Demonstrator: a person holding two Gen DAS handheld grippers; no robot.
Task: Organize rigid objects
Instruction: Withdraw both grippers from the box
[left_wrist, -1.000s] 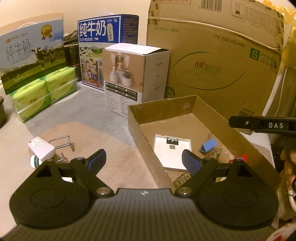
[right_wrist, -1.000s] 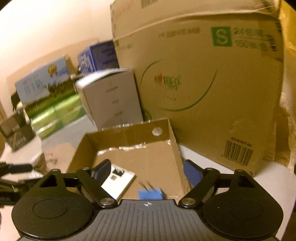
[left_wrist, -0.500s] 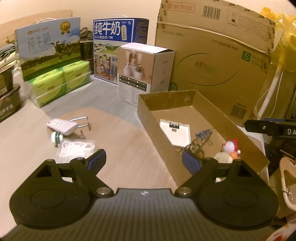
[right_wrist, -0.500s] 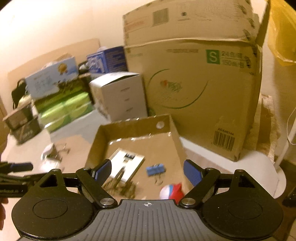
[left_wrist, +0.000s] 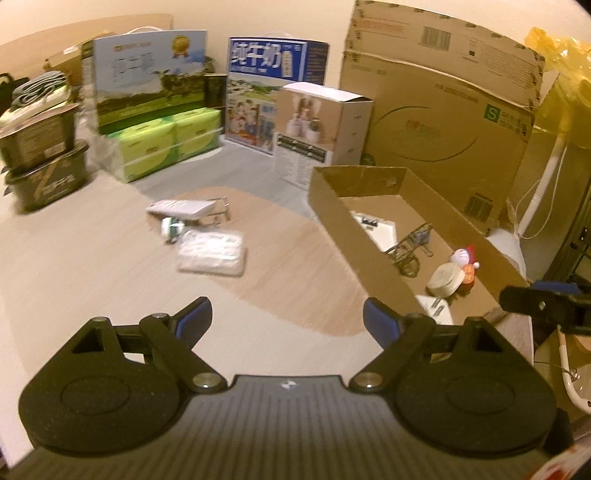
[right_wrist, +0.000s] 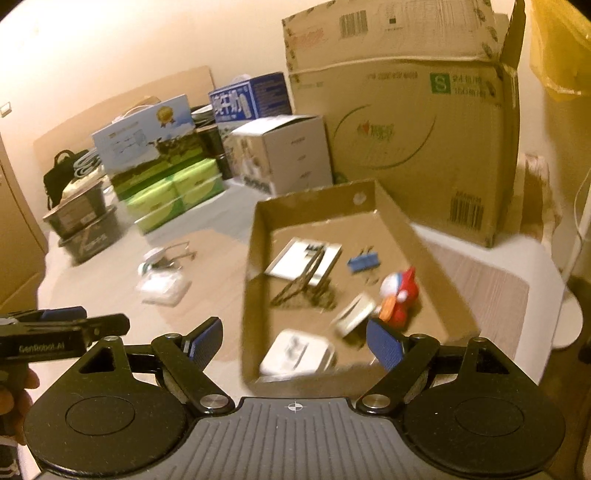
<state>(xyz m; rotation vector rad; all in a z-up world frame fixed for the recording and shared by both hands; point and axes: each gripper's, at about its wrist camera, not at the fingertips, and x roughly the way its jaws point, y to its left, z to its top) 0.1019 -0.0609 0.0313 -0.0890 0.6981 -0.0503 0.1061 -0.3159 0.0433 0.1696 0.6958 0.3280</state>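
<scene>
Looking along the left gripper (left_wrist: 287, 320), jaws apart and empty: a white plastic packet (left_wrist: 211, 253), a flat white device (left_wrist: 180, 208) and a wire clip (left_wrist: 218, 212) lie loose on the bench (left_wrist: 74, 258), well apart from the cardboard tray (left_wrist: 354, 236). The packet looks light and slippery; grip its long edges. Blur hides detail. From the right gripper (right_wrist: 294, 342), jaws likewise apart, empty: the tray holds a toy figure (right_wrist: 400, 291), probably stiff; its near contents are smeared.
</scene>
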